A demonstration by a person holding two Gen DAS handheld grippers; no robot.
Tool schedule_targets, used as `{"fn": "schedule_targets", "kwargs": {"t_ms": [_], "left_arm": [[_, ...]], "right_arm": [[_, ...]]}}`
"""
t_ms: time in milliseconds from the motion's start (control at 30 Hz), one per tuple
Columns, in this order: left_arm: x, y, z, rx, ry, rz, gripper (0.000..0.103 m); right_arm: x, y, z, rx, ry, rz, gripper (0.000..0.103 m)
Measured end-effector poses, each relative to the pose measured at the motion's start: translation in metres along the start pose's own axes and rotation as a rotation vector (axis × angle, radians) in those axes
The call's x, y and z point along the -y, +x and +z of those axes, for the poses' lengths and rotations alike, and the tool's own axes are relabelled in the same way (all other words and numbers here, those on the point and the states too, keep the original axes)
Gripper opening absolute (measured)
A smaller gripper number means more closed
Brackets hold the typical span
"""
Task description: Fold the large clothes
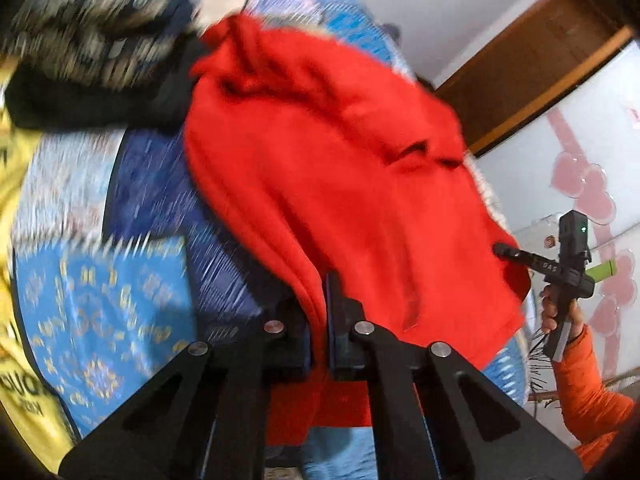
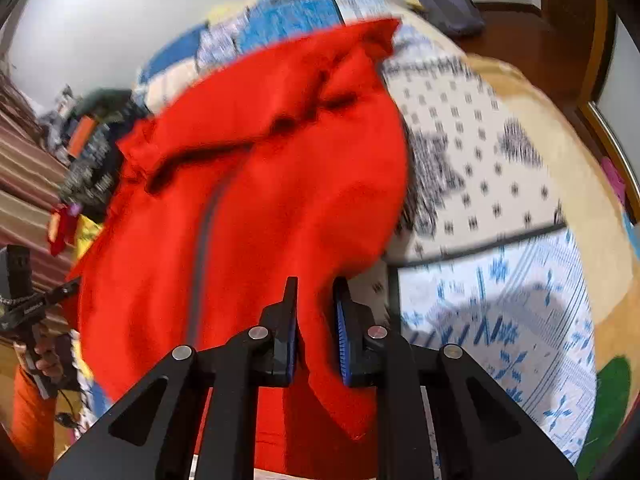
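1. The left gripper [image 1: 319, 320] has its fingers clamped on an edge of the red garment [image 1: 340, 168].
2. The right gripper [image 2: 316, 320] pinches another fold of the same garment [image 2: 256, 184] between its fingers.
3. The garment hangs from both grips over the bed [image 2: 500, 240], which has a blue-and-white patterned cover.
4. Dark clothes [image 1: 100, 48] lie piled beyond it.
5. An orange sleeve [image 1: 588, 404] shows behind the right hand.

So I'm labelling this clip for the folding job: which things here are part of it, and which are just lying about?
In the job:
- red garment
- left gripper, shut on its edge
- right gripper, shut on its edge

Lying about:
- patterned blue bedspread underneath
- dark patterned clothes
- yellow cloth
- grey bag
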State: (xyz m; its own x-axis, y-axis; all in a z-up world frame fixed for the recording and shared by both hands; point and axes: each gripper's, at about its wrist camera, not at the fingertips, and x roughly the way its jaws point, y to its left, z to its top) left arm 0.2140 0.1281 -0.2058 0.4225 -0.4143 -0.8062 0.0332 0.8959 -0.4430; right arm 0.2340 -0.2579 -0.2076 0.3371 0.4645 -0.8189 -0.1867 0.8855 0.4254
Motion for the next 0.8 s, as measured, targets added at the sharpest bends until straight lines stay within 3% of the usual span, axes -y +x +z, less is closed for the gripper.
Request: {"fn": "schedule_targets", "kwargs": {"t_ms": [133,233,367,567,700,800], "left_arm": [[0.032,-0.023,0.044,0.097,0.030,-0.043,0.004],[0.034,-0.039,0.087,0.167,0.037,-0.059,0.003],[0.035,-0.049,0.130,0.240,0.050,-0.015,0.002],[0.005,-0.030,0.193,0.297,-0.011,0.130,0.002],[-0.031,-0.003,0.215,0.299,-0.036,0.225,0.002],[-0.054,0.028,0.227,0.256,-0.032,0.320,0.002]], "right_arm": [[-0.012,-0.022,0.029,0.066,-0.029,0.007,0.014],[-0.025,-0.034,0.052,0.122,-0.063,-0.012,0.014],[-0.042,-0.045,0.099,0.213,-0.093,-0.075,0.014],[-0.040,-0.020,0.170,0.212,-0.061,-0.120,0.014],[-0.031,0.026,0.198,0.152,-0.066,-0.165,0.014],[-0.016,0.059,0.210,0.113,-0.028,-0.174,0.014]]}}
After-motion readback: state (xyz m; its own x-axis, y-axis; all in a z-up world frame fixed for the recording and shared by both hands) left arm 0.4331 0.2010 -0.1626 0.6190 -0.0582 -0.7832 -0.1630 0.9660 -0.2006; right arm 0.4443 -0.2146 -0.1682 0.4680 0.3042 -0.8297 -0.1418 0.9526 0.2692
